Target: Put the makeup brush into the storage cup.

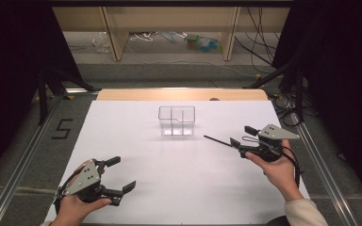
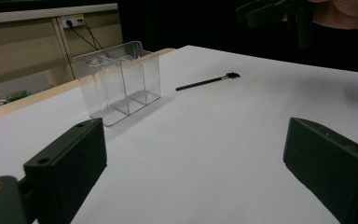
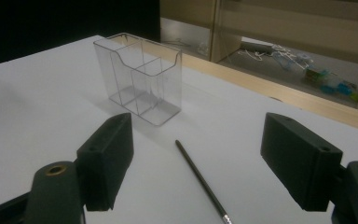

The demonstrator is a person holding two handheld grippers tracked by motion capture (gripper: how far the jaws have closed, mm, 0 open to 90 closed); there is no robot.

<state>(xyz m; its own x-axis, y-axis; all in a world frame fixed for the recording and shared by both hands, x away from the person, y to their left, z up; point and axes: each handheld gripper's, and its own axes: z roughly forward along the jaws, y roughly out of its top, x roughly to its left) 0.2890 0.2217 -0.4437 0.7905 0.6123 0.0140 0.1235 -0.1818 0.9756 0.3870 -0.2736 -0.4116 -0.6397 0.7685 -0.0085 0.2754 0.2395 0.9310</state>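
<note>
A clear plastic organizer box (image 1: pixel 176 120) with inner dividers stands upright at the middle back of the white table (image 1: pixel 169 188). A thin black brush (image 1: pixel 217 140) lies flat to the right of it. My right gripper (image 1: pixel 242 135) is open just over the brush's right end. In the right gripper view the brush (image 3: pixel 200 179) lies on the table between the spread jaws of my right gripper (image 3: pixel 198 140), with the box (image 3: pixel 140 77) beyond. My left gripper (image 1: pixel 121 173) is open at the front left with nothing in it. In its view, the left gripper (image 2: pixel 196 154) faces the box (image 2: pixel 116 81) and brush (image 2: pixel 207 81).
A wooden strip (image 1: pixel 179 94) edges the table's far side. Beyond it are shelf legs, cables and clutter on the floor (image 1: pixel 198 42). Metal rails (image 1: pixel 23 160) run along both sides. The other hand and its gripper (image 2: pixel 279 11) show at the top right of the left gripper view.
</note>
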